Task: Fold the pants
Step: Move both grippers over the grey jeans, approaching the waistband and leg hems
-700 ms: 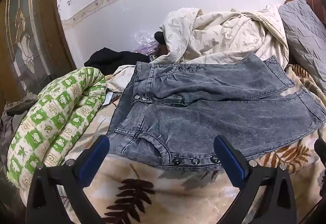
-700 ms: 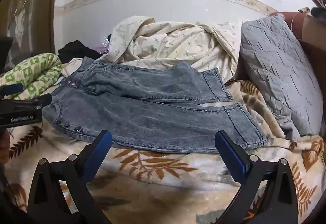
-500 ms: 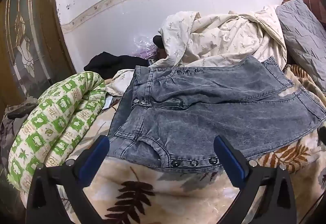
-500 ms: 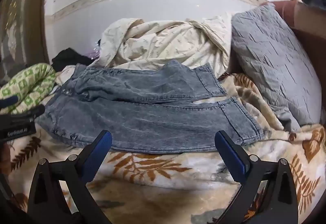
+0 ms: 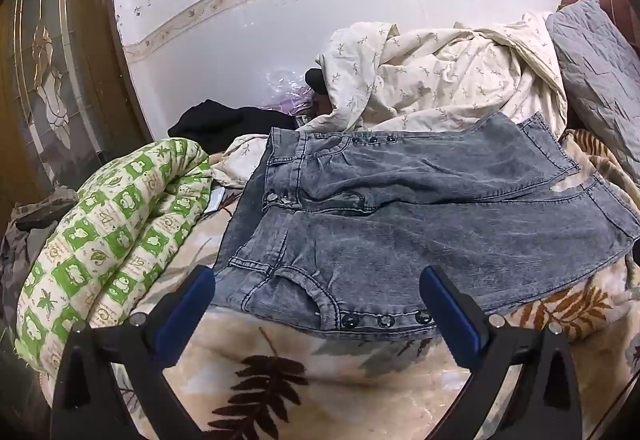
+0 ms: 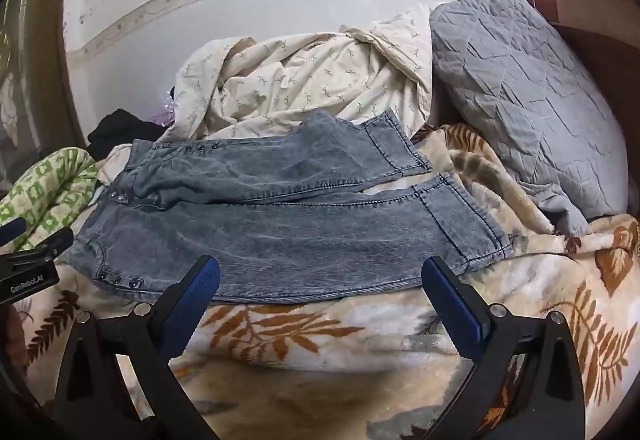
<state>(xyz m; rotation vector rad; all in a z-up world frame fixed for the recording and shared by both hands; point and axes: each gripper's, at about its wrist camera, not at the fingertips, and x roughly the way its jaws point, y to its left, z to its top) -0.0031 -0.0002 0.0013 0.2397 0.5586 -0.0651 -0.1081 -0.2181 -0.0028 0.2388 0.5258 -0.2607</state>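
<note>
Grey-blue denim pants (image 5: 400,224) lie flat on a leaf-print blanket (image 5: 280,360), waistband at the left and both legs running right. My left gripper (image 5: 316,304) hovers open just in front of the near waistband corner with its snap buttons (image 5: 384,320); nothing sits between its blue pads. In the right wrist view the same pants (image 6: 288,240) spread across the bed, the leg hems at the right. My right gripper (image 6: 320,292) stands open before the near leg's lower edge, holding nothing. The left gripper's black body (image 6: 32,264) shows at the left edge there.
A rolled green-and-white quilt (image 5: 108,232) lies left of the waistband. A crumpled cream sheet (image 5: 432,88) and a black garment (image 5: 224,120) are heaped behind the pants against the white wall. A grey quilted pillow (image 6: 520,100) leans at the right by the leg hems.
Both views have shifted a little: the pants sit slightly lower and nearer in each frame. Both grippers stay wide open and the pants have not moved on the bed.
</note>
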